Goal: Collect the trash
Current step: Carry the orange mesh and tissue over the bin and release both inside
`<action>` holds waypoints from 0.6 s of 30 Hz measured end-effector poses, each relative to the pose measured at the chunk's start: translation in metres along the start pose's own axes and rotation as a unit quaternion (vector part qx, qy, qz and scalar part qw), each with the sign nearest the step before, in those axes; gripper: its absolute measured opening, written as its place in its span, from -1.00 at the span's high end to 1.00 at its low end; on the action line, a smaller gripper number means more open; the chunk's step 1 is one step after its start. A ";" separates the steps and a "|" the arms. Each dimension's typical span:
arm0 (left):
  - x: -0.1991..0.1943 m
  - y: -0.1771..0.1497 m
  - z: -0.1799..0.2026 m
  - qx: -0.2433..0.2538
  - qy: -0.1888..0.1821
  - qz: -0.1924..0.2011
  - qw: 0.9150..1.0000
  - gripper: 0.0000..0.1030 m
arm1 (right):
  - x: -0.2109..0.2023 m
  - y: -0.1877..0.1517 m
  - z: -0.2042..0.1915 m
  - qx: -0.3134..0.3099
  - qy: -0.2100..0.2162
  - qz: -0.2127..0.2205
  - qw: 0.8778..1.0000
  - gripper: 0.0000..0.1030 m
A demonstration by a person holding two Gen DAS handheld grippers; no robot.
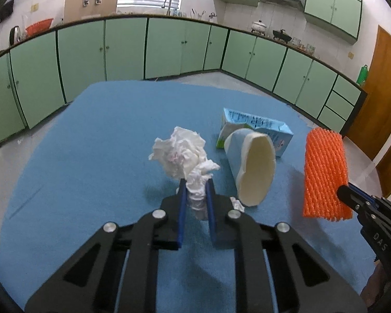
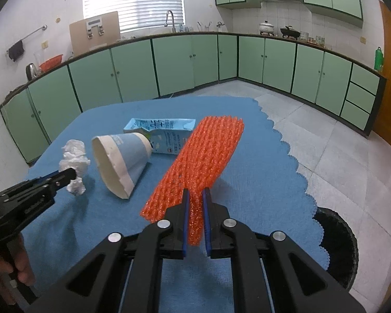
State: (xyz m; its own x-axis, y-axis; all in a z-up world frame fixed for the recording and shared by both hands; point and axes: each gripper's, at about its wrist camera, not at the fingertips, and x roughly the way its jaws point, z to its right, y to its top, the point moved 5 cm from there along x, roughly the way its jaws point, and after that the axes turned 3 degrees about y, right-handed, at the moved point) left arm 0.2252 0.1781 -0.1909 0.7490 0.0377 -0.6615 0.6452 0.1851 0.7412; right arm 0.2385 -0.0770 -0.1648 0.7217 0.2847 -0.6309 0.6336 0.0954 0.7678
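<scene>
Tissue (image 1: 181, 151), crumpled, sits pinched between my left fingers (image 1: 195, 191); my right fingers (image 2: 195, 200) clamp the orange foam net (image 2: 203, 154). Pickup looks done, so next comes carrying both to the black bin (image 2: 336, 247), right of my right fingers. Ahead on the counter (image 1: 91, 156) lie a paper cup (image 1: 250, 167) and milk carton (image 1: 258, 127). The bin's inside is cut off.

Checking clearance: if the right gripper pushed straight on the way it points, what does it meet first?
Probably the blue carton, though depth is unclear. The right gripper already pinches the orange foam net, which would lead; the paper cup lies left of that line.
</scene>
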 end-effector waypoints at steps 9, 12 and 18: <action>-0.031 0.008 0.032 0.029 -0.013 0.028 0.999 0.75 | -0.028 0.008 0.006 0.000 -0.002 0.025 1.000 0.81; -0.037 0.010 0.045 0.041 -0.021 0.034 0.998 0.75 | -0.041 0.012 0.013 0.002 -0.006 0.036 0.999 0.81; -0.042 0.011 0.077 0.059 -0.044 0.039 0.996 0.75 | -0.064 0.016 0.032 0.009 -0.018 0.052 0.998 0.81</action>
State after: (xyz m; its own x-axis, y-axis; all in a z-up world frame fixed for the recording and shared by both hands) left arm 0.2125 0.1028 -0.1458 0.8048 -0.0407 -0.5921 0.5935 0.0671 0.8021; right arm 0.2113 -0.1245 -0.1161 0.7933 0.2581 -0.5515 0.5592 0.0495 0.8276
